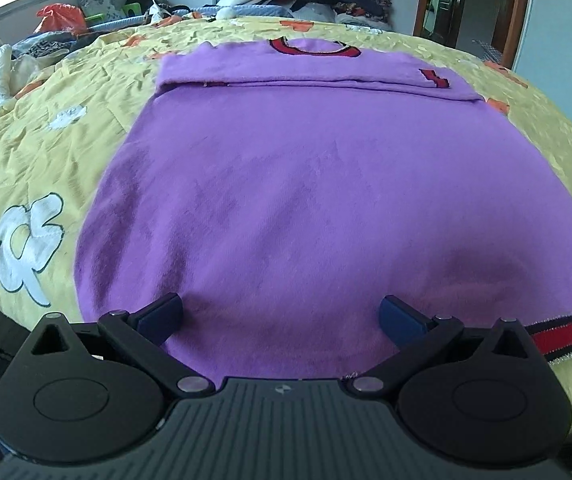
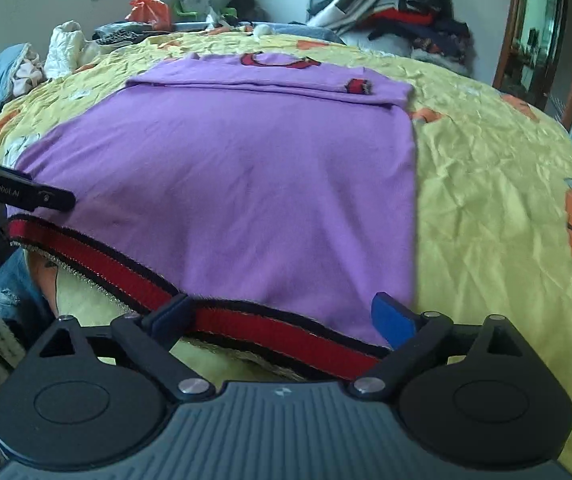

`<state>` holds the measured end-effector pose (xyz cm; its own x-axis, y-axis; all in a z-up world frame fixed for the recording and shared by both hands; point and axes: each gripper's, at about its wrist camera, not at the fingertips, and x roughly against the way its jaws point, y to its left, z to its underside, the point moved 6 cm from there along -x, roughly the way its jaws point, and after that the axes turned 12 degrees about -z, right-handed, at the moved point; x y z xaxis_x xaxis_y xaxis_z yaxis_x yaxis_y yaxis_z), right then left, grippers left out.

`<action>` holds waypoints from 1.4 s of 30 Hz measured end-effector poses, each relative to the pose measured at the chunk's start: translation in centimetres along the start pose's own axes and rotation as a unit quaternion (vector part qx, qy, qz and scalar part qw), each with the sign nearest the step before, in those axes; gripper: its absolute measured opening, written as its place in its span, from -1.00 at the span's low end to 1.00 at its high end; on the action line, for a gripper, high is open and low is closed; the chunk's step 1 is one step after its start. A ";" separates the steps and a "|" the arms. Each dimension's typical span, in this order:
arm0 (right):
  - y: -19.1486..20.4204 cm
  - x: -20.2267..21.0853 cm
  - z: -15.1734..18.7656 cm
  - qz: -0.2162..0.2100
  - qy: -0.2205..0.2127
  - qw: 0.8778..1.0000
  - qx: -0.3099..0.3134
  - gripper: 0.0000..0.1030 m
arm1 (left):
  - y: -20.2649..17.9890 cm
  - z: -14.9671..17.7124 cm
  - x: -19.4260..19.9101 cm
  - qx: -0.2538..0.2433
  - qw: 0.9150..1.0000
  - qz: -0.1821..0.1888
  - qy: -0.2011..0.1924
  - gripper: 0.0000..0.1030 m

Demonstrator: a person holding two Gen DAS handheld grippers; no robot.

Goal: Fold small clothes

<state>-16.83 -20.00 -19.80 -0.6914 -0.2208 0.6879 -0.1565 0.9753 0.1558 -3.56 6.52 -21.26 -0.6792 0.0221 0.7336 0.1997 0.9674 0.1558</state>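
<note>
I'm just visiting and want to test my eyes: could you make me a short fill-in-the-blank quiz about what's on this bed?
1. The sweater spread on the bed is ____ in colour.
2. The band along its near hem is black and ____.
3. The bedspread under it is mostly ____.
4. The right gripper hovers at the hem with its jaws ____.

Missing words: purple; red; yellow; open
</note>
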 end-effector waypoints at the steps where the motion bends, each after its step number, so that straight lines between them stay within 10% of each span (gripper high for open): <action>1: -0.4 0.5 -0.2 0.003 -0.006 1.000 0.001 0.88 | 0.2 0.2 0.1 0.003 1.000 0.000 0.001 1.00; 14: -10.8 -2.7 -4.5 -0.073 -0.069 0.988 -0.121 0.94 | 10.3 -3.2 -2.8 0.057 0.996 -0.067 -0.013 1.00; 28: -8.0 -3.9 -5.1 -0.128 -0.060 0.988 -0.067 0.92 | 11.2 -1.6 -3.2 0.076 0.990 0.105 -0.058 0.72; 33: -10.8 -3.7 -5.4 -0.136 -0.075 0.980 -0.126 0.86 | 12.1 -2.8 -4.0 0.105 0.986 0.126 -0.038 -0.22; 36: -11.3 -3.7 -5.6 -0.141 -0.076 0.977 -0.138 0.80 | 12.4 -3.1 -4.2 0.104 0.987 0.121 -0.024 -0.37; 40: -10.6 -3.7 -5.4 -0.124 -0.064 0.984 -0.115 -0.17 | 11.8 -3.0 -3.8 0.079 0.991 0.105 -0.014 -0.46; 42: -10.3 -3.8 -5.2 -0.116 -0.060 0.986 -0.105 -0.29 | 11.2 -2.9 -3.5 0.061 0.994 0.087 -0.014 -0.56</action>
<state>-8.88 -29.17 -20.32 -0.7351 -0.4234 0.5295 -0.1795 0.8747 0.4502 3.08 16.54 -20.20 -0.6616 0.1970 0.7235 0.2296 0.9717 -0.0547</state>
